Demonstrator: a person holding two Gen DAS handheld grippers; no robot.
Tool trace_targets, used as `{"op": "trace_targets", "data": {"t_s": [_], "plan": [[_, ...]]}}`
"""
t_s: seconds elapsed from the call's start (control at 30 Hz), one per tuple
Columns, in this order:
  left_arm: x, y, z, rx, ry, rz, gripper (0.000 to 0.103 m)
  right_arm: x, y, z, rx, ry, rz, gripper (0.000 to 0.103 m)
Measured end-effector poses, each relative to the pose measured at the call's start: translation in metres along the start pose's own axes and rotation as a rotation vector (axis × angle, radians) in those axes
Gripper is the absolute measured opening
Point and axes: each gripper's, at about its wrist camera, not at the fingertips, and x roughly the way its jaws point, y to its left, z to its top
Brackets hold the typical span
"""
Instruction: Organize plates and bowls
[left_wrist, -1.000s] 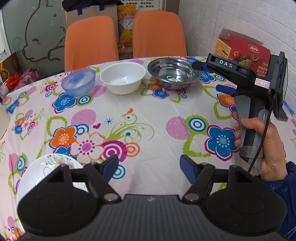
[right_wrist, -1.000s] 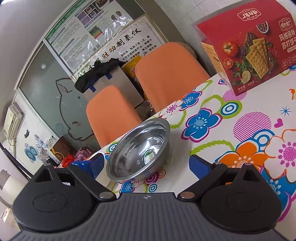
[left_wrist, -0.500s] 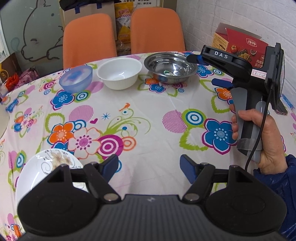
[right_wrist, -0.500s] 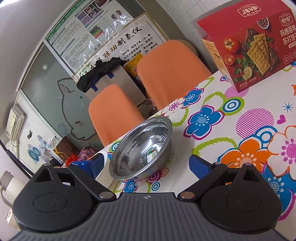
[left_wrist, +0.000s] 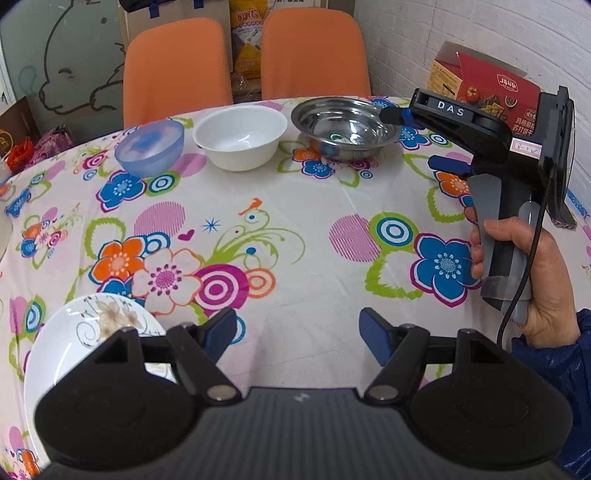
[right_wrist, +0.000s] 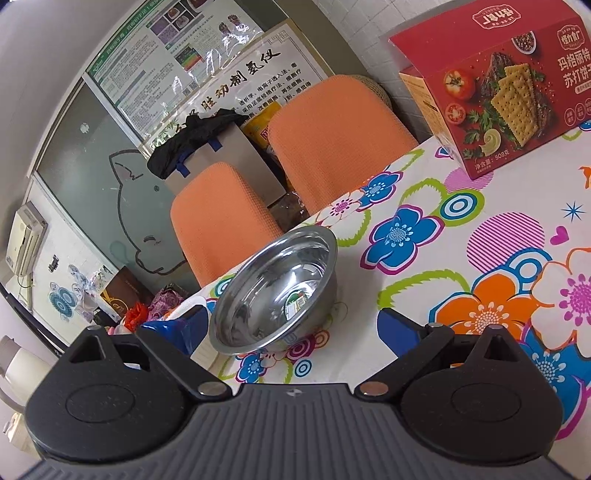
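Three bowls stand in a row at the far side of the flowered table (left_wrist: 295, 229): a blue bowl (left_wrist: 149, 147) on the left, a white bowl (left_wrist: 240, 136) in the middle, a steel bowl (left_wrist: 345, 127) on the right. The white one holds nothing; the steel one shows only a sticker on its bottom. A white plate (left_wrist: 92, 328) with a flower print lies near the left gripper (left_wrist: 297, 332), whose jaws are spread with nothing between them. The right gripper (right_wrist: 291, 325) is spread too, the steel bowl's near rim between its fingers, with no contact visible
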Motion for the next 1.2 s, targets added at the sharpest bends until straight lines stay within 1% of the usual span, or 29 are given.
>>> {"op": "trace_targets", "data": {"t_s": [0.2, 0.37, 0.47, 0.63, 0.73, 0.87, 0.93, 1.03, 1.13, 1.2], "plan": [[0.020, 0.008, 0.020, -0.017, 0.001, -0.012, 0.072, 0.006, 0.002, -0.002, -0.045, 0.019, -0.043, 0.086], [0.038, 0.018, 0.033, -0.015, 0.007, 0.006, 0.072, 0.014, 0.010, -0.005, -0.152, 0.060, -0.144, 0.086], [0.048, 0.026, 0.047, -0.028, -0.003, 0.032, 0.072, 0.018, 0.014, -0.007, -0.202, 0.089, -0.184, 0.086], [0.059, 0.033, 0.075, -0.043, -0.023, 0.040, 0.072, 0.015, 0.019, -0.009, -0.258, 0.070, -0.210, 0.086], [0.063, 0.033, 0.091, -0.035, -0.040, 0.036, 0.072, 0.017, 0.022, -0.010, -0.277, 0.077, -0.219, 0.086], [0.068, 0.029, 0.121, -0.014, -0.101, 0.015, 0.072, 0.020, 0.025, -0.012, -0.305, 0.090, -0.212, 0.086], [0.073, 0.023, 0.140, 0.022, -0.126, 0.007, 0.072, 0.021, 0.028, -0.014, -0.342, 0.100, -0.226, 0.086], [0.085, 0.015, 0.168, 0.094, -0.147, -0.012, 0.072, 0.022, 0.029, -0.017, -0.418, 0.148, -0.231, 0.086], [0.104, 0.010, 0.191, 0.124, -0.146, -0.057, 0.072, 0.023, 0.025, -0.017, -0.467, 0.184, -0.239, 0.086], [0.120, 0.010, 0.201, 0.104, -0.115, -0.078, 0.072, 0.025, 0.022, -0.015, -0.471, 0.196, -0.238, 0.086]]}}
